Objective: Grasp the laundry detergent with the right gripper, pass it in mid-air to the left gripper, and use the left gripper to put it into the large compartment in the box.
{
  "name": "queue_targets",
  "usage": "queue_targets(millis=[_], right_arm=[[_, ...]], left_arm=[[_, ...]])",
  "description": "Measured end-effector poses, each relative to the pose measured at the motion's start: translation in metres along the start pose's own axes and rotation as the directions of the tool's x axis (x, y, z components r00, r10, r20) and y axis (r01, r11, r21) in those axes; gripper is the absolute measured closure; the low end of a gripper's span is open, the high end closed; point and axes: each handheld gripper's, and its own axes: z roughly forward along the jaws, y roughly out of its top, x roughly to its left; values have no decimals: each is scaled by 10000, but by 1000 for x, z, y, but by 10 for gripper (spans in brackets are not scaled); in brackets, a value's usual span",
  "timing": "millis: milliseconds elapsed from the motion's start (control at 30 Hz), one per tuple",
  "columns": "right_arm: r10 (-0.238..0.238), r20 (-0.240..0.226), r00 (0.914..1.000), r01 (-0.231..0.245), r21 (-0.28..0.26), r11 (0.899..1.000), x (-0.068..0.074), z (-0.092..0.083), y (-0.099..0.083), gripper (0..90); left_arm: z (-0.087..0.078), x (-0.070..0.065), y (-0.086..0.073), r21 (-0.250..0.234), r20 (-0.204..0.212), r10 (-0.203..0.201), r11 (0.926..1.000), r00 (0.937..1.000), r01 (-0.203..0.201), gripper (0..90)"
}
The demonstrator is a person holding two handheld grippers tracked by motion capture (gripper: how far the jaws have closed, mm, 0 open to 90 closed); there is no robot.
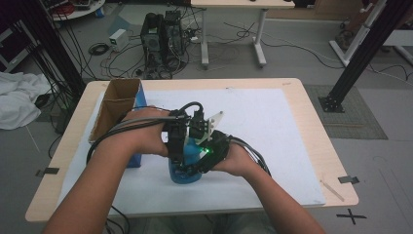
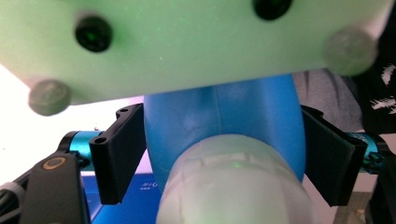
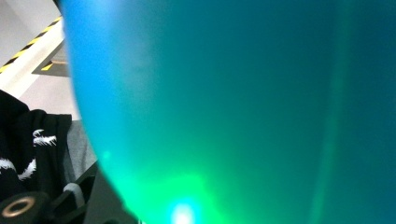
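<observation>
A blue plastic bottle (image 1: 185, 173) stands upright on the white mat, near the table's front edge. My right gripper (image 1: 207, 157) comes in from the right, level, and is shut on the bottle's body (image 3: 233, 93); a green light glows on it. My left gripper (image 1: 178, 146) reaches down from above over the bottle's top. In the left gripper view its two black jaws stand either side of the blue shoulder (image 2: 224, 112), touching it, with the whitish cap (image 2: 233, 191) between them. The right gripper's pale three-cornered plate (image 2: 187, 42) hangs across the top of that view.
An open cardboard box (image 1: 114, 109) with a blue box (image 1: 140, 100) against it stands at the table's left, close to my left forearm. The white mat (image 1: 272, 136) stretches to the right and back. Cables trail from both grippers.
</observation>
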Motion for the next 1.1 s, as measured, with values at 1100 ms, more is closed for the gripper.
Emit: queue_targets(millis=[1100], right_arm=[[279,-333,9991,-271,222,9994,1,5,2,451]], left_arm=[[0,0,-4,136,93,-368,9992,9993,367,369]])
